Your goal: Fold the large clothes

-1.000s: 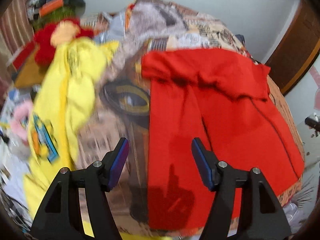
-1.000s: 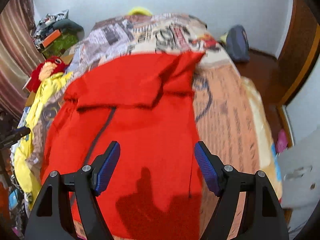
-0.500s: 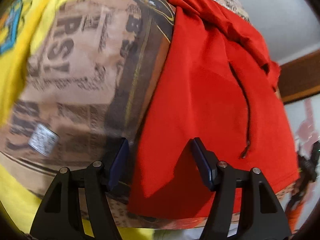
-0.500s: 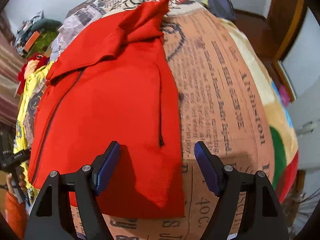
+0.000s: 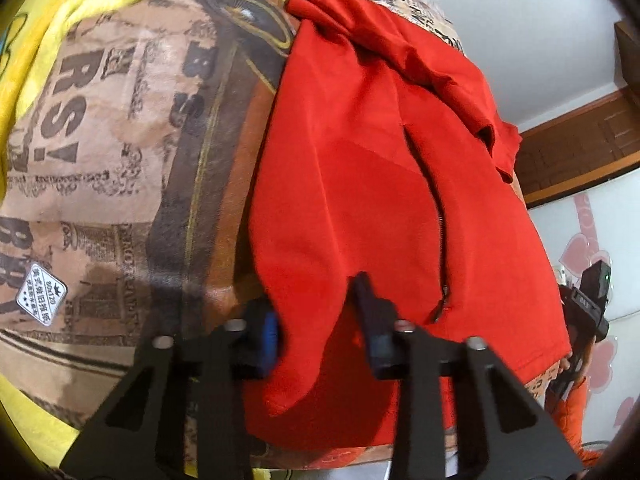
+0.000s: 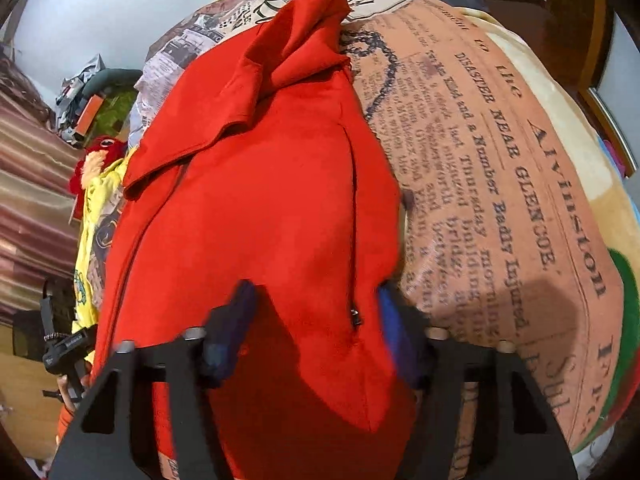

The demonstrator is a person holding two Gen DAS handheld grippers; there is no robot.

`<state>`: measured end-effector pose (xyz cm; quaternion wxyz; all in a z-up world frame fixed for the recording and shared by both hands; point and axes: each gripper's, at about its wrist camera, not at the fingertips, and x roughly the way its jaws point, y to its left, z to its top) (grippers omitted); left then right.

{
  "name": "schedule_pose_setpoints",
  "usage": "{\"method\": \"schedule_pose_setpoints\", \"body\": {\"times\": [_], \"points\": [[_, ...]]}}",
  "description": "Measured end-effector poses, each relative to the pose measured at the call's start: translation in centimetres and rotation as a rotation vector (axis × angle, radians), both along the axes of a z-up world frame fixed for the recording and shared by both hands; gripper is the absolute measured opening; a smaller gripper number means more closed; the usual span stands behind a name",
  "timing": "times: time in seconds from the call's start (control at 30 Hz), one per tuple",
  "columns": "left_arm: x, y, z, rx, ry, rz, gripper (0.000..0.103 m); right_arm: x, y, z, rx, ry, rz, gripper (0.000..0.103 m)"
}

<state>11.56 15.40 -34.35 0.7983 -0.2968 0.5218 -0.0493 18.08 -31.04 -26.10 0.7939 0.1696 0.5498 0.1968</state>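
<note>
A red zip-up garment (image 5: 360, 184) lies flat on the newspaper-print bed cover (image 5: 112, 152), its top part folded down over the body. My left gripper (image 5: 316, 328) has its jaws around the garment's near left corner, which bunches up between the blue pads. In the right wrist view the same red garment (image 6: 256, 208) fills the middle. My right gripper (image 6: 316, 324) has its jaws around the near right hem, next to a pocket zipper pull (image 6: 355, 317). Both sets of jaws stand narrowed on the cloth.
A yellow garment (image 5: 48, 12) lies on the bed's left edge; it also shows in the right wrist view (image 6: 90, 208). A red plush toy (image 6: 94, 156) and clutter sit by striped curtains (image 6: 28, 208). A wooden door (image 5: 580, 152) stands at right.
Both grippers have moved down onto the garment's near hem and narrowed from wide open. The left corner and right hem now bunch up between the pads.
</note>
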Motion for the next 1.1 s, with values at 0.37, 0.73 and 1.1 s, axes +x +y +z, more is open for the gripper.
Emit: {"method": "schedule_pose_setpoints", "body": {"times": [0.37, 0.73, 1.1], "points": [[1.0, -0.7, 5.8, 0.016, -0.141, -0.016, 0.004, 0.6, 1.1, 2.5, 0.042, -0.056, -0.001, 0.013], [6.8, 0.3, 14.1, 0.064, -0.339, -0.018, 0.004, 4.2, 2.1, 8.0, 0.076, -0.208, 0.014, 0.013], [14.8, 4.2, 17.1, 0.091, -0.404, 0.087, 0.004, 12.3, 4.5, 11.9, 0.051, -0.308, -0.012, 0.013]]}}
